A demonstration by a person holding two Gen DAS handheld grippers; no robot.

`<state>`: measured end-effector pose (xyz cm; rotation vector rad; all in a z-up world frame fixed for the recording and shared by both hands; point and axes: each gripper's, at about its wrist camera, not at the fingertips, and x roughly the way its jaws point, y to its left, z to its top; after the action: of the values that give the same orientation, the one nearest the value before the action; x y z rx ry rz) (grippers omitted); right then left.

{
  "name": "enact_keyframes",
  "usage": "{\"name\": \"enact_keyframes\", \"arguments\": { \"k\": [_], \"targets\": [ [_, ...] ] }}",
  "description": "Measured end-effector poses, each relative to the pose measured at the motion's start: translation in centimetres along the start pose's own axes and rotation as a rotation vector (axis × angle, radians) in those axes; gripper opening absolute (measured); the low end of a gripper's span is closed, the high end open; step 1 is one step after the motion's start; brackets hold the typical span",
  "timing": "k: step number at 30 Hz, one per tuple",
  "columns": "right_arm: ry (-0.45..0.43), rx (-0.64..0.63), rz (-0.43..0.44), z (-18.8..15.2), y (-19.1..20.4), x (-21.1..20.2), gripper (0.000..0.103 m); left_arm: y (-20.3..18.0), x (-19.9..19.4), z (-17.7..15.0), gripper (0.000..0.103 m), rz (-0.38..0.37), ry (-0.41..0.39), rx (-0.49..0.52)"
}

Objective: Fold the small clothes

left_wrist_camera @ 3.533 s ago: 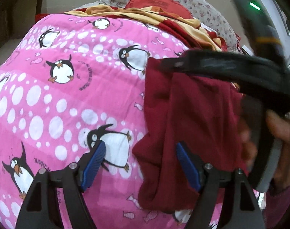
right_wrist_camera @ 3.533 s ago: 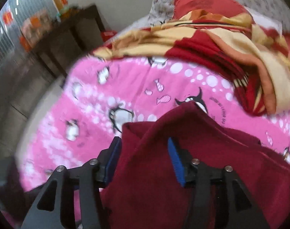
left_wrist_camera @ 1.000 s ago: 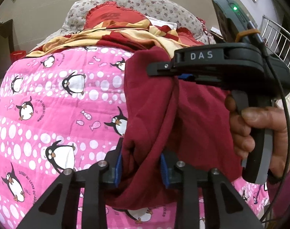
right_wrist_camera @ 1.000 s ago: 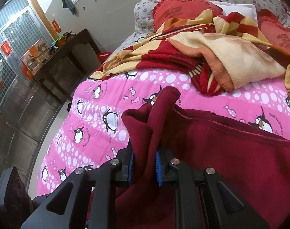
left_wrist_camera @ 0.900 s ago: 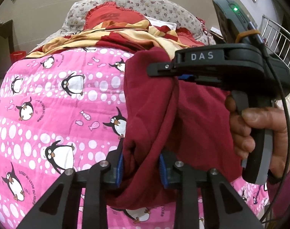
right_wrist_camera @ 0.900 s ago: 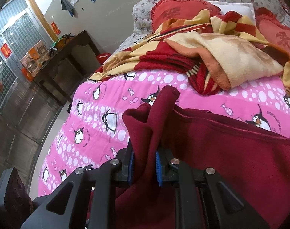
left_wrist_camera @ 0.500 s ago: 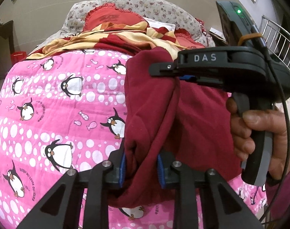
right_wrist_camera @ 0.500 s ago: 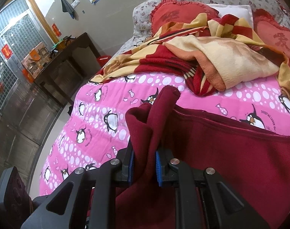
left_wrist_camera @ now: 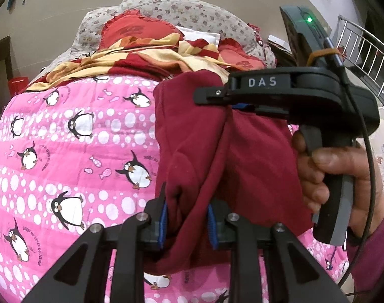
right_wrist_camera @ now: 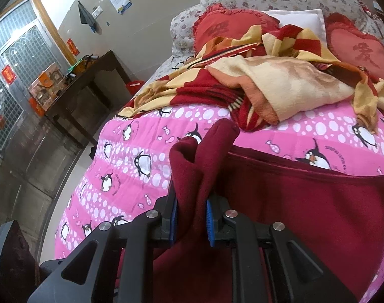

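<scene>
A dark red garment [left_wrist_camera: 204,156] hangs lifted above a pink penguin-print quilt [left_wrist_camera: 65,139] on a bed. My left gripper [left_wrist_camera: 188,223] is shut on a bunched lower part of it. My right gripper [left_wrist_camera: 226,101] shows in the left wrist view, hand-held, shut on the garment's upper edge. In the right wrist view the right gripper [right_wrist_camera: 190,217] pinches a bunched fold of the garment [right_wrist_camera: 305,202], which spreads to the right over the quilt [right_wrist_camera: 131,166].
A crumpled red and yellow blanket [right_wrist_camera: 267,80] and red heart pillows [right_wrist_camera: 224,27] lie at the head of the bed. A dark wooden table [right_wrist_camera: 88,78] stands by the wall to the left. A metal railing [left_wrist_camera: 363,58] is at the far right.
Both grippers closed on the garment about 3.5 s ago and lifted it. Over the last second both have kept their hold and risen slightly above the quilt.
</scene>
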<state>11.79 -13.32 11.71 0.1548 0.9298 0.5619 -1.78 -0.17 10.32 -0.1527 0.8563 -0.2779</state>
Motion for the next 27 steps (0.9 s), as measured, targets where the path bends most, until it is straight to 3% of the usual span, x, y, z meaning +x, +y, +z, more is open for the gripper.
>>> {"name": "enact_keyframes", "arguments": {
  "k": [18, 27],
  "targets": [
    [-0.010, 0.000, -0.004, -0.1, -0.9, -1.4, 0.020, -1.1, 0.0, 0.3, 0.025, -0.024, 0.009, 0.005],
    [-0.038, 0.008, -0.018, 0.2, -3.1, -4.1, 0.019, -5.0, -0.3, 1.2, 0.024, -0.081, 0.008, 0.052]
  ]
}}
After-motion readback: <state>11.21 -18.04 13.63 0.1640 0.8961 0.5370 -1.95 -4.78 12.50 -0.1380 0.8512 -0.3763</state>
